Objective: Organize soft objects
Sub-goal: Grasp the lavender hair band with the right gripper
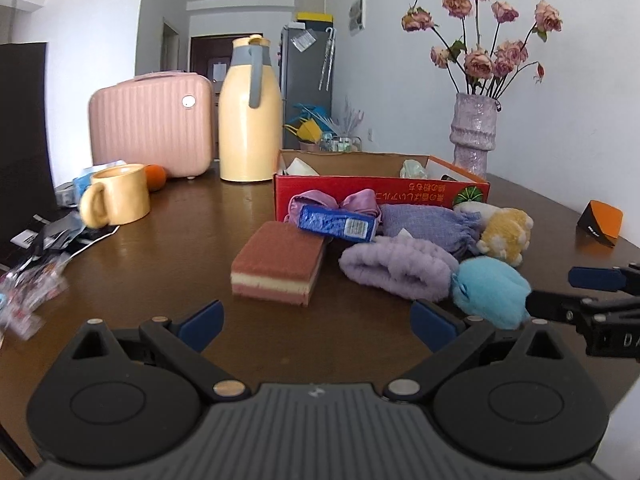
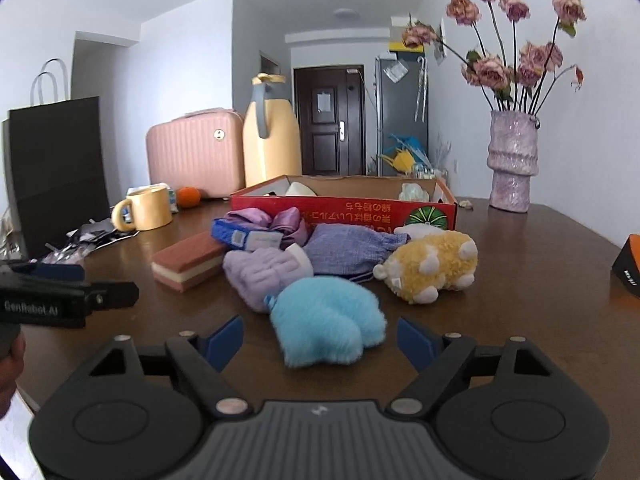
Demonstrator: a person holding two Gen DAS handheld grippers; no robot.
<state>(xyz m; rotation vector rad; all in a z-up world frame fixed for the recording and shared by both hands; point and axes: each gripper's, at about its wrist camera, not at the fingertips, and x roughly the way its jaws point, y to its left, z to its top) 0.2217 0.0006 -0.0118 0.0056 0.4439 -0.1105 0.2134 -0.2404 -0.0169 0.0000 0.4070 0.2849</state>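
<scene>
Wrappers [image 1: 24, 300] blurred at left edge; orange-black box [image 2: 629, 264] cut off right; carton [image 1: 380, 190] contents mostly hidden.

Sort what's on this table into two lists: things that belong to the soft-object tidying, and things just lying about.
Part of the job: blue plush, purple fuzzy roll, yellow plush toy, lavender pouch, pink satin bow, layered sponge, red cardboard box.

Lying about: yellow mug, orange, thermos, pink case, vase.
</scene>
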